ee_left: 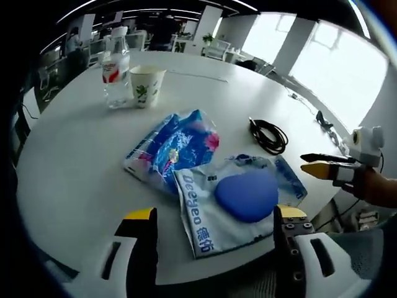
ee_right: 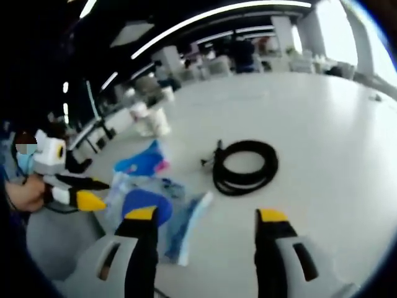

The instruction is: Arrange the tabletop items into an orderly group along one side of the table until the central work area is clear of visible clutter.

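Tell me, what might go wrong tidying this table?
The blue oval pad lies loose on the Deeyeo packet, which overhangs the table's near edge; pulling either could drop both. The paper cup stands right by the water bottle, so nudging one may topple the other. The coiled black cable could uncoil when lifted.

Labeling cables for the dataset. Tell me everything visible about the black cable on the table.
The black cable is wound into a loose, flat coil of several loops, lying on the white table. It looks rubbery and matte. A short end with what seems a plug sticks out of the coil. It lies apart from the plastic packages; nothing touches it. Both grippers are off it.
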